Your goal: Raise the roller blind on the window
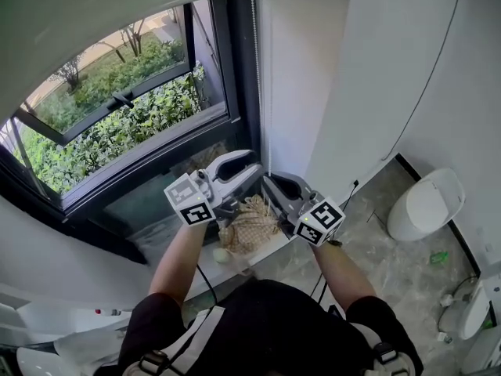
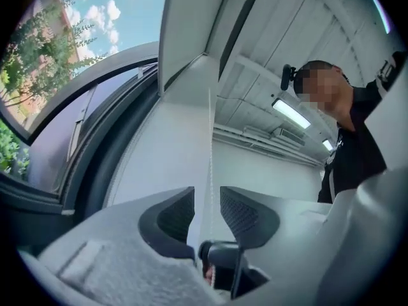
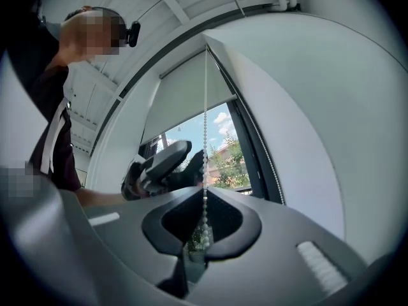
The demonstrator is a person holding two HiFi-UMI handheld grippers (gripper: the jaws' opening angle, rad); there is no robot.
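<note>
The grey roller blind [image 1: 94, 30] covers the top of the window, and its white bead chain [image 1: 256, 69] hangs down beside the dark frame. My left gripper [image 1: 249, 163] is open; in the left gripper view the chain [image 2: 210, 145] runs loose through the gap of this gripper [image 2: 207, 212], touching neither pad. Just below and to the right, my right gripper [image 1: 271, 183] is shut on the chain. In the right gripper view the beads [image 3: 205, 126] rise from its pinched tips [image 3: 204, 193] toward the blind [image 3: 191, 88]. The left gripper [image 3: 166, 164] shows beyond, higher on the chain.
A woven beige bundle [image 1: 250, 225] lies on the sill under the grippers. The dark window frame [image 1: 235, 69] stands left of the chain, a white wall [image 1: 313, 77] right of it. A white toilet [image 1: 427, 204] sits on the floor at right. A black cable [image 1: 427, 84] runs down the wall.
</note>
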